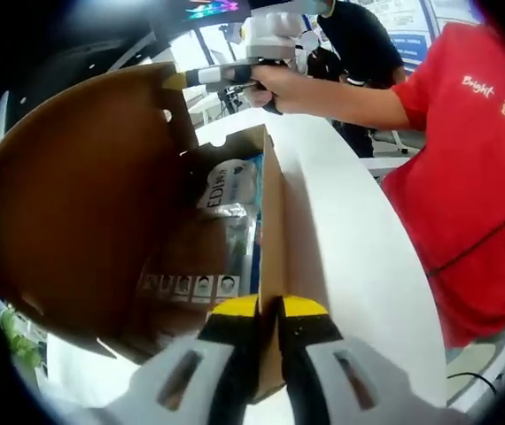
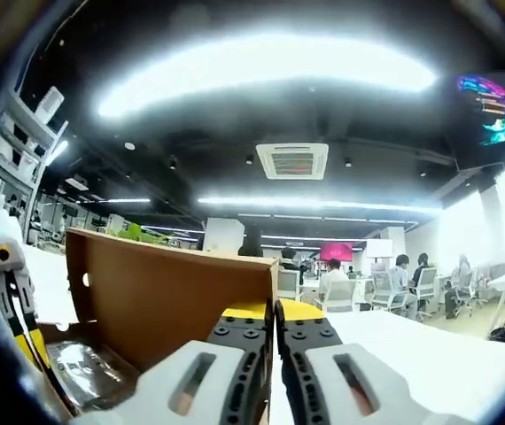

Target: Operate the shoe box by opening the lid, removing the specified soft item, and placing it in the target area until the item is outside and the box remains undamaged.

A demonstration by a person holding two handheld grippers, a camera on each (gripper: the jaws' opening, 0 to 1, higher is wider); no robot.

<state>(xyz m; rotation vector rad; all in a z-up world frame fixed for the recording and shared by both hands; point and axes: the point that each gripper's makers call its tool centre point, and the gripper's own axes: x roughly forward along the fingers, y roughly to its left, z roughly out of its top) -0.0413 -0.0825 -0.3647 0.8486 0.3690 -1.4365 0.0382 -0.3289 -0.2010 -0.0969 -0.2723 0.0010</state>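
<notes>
Cardboard shoe box [image 1: 102, 204] stands open on the white table [image 1: 350, 248]. We find the left gripper [image 1: 268, 310] clamped on its side wall, the right gripper [image 2: 273, 312] clamped on the raised lid [image 2: 173, 301]. Inside lies the plastic-wrapped soft item [image 1: 230, 186]. Next, we judge, one gripper must let go and reach in; the lid may drop.

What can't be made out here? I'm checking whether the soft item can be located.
- Packet in the shoe box, left gripper view: print too small; lower part hidden by cardboard.
- Shiny wrapper, right gripper view: contents blurred, cut off by right gripper.
- Box floor: hidden by raised lid.
</notes>
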